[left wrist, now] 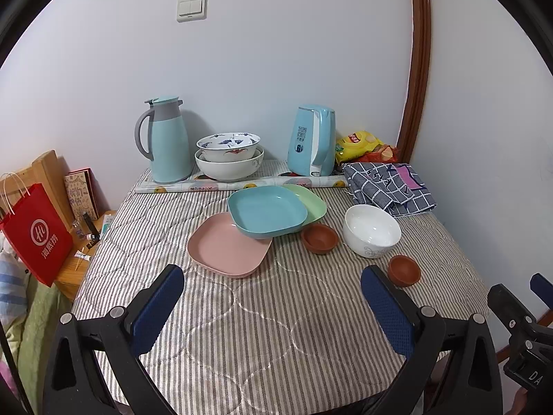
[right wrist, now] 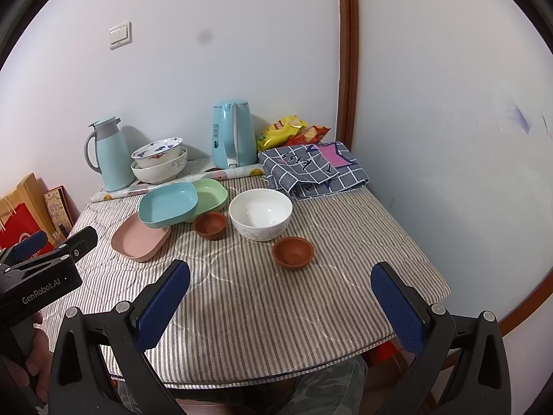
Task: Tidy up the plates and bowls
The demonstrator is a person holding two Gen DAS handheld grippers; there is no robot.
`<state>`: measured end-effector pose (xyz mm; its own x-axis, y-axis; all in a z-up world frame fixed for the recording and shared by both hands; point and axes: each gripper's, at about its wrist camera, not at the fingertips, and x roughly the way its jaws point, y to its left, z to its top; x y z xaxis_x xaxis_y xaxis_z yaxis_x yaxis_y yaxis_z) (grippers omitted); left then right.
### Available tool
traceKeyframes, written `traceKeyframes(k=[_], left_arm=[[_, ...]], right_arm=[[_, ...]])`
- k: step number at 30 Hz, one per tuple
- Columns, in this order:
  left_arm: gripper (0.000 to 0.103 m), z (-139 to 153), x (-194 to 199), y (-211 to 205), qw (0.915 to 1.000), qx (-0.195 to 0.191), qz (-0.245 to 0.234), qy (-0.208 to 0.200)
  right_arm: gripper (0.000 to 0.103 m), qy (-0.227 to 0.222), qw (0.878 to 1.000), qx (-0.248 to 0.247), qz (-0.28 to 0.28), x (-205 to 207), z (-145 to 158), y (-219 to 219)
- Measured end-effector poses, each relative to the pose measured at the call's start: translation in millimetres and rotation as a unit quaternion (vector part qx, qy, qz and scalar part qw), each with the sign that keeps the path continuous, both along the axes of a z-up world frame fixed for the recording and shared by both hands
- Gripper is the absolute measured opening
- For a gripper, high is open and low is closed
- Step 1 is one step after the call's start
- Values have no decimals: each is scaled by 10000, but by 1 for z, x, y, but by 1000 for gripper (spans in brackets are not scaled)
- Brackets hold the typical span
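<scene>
Both your left gripper (left wrist: 273,307) and right gripper (right wrist: 280,304) hang wide and empty over the near edge of the striped-cloth counter (right wrist: 262,325). Mid-counter, the blue square plastic plate (left wrist: 266,214) rests tilted across the pink square plate (left wrist: 228,247) and green square plate (left wrist: 312,204) (an unsteady pile). Nudge it and it may slide. The white ceramic bowl (right wrist: 261,214) sits between two small brown clay bowls (right wrist: 292,251); a careless reach could knock them.
</scene>
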<state>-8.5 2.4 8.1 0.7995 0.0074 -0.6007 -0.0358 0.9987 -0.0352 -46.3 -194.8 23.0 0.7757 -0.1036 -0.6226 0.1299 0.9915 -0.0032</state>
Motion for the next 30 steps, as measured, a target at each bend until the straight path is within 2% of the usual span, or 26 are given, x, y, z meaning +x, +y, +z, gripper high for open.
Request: traceKeyframes(k=[11, 18, 25, 30], left_arm=[[103, -2, 0, 3, 10000, 20, -15, -4], [103, -4, 9, -1, 9999, 0, -114, 25], [103, -20, 26, -6, 9996, -57, -196, 202], [103, -33, 39, -7, 9990, -99, -248, 370]], right_arm=[[103, -32, 10000, -27, 27, 2, -4, -1], [103, -125, 9996, 271, 30, 5, -8, -11], [103, -189, 9991, 366, -91, 14, -18, -18], [103, 13, 9982, 593, -71, 27, -31, -23]])
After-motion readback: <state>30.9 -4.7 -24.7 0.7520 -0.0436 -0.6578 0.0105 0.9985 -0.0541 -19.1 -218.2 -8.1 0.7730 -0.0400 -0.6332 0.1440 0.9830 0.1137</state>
